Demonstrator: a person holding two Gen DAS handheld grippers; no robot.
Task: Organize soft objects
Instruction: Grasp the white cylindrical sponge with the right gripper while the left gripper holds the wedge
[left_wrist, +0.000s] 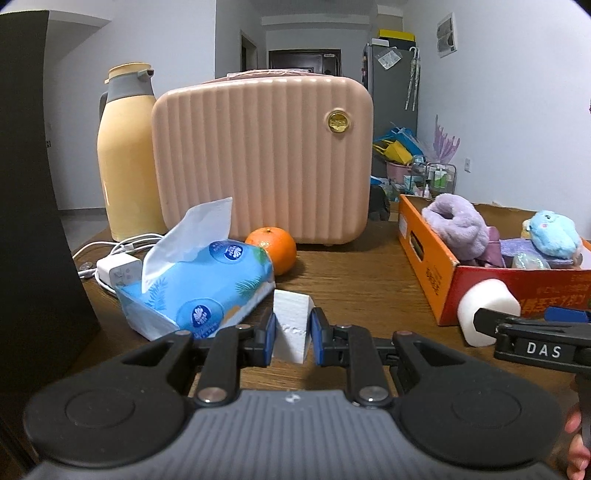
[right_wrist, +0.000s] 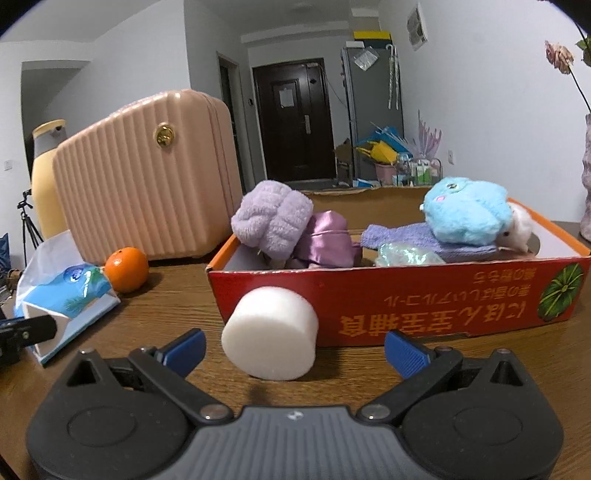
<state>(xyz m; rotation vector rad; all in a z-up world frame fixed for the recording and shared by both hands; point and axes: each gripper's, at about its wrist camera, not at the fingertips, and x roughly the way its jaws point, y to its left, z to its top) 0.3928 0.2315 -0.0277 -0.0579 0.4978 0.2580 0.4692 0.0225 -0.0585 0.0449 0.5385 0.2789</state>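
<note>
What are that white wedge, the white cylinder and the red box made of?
White wedge: probably foam, matte with a crumbly, grainy face. White cylinder: likely sponge foam, matte and finely pored. Red box: printed cardboard with a slight sheen and raw brown edges.

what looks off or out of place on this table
The white foam cylinder lies tipped on its side on the table in front of the red cardboard box, not in it with the plush toys. The orange among soft things looks stray.

We see pale white walls and a dark door at the far end of the room. A grey fridge stands beside it, and a brown wooden worktop fills the foreground.
</note>
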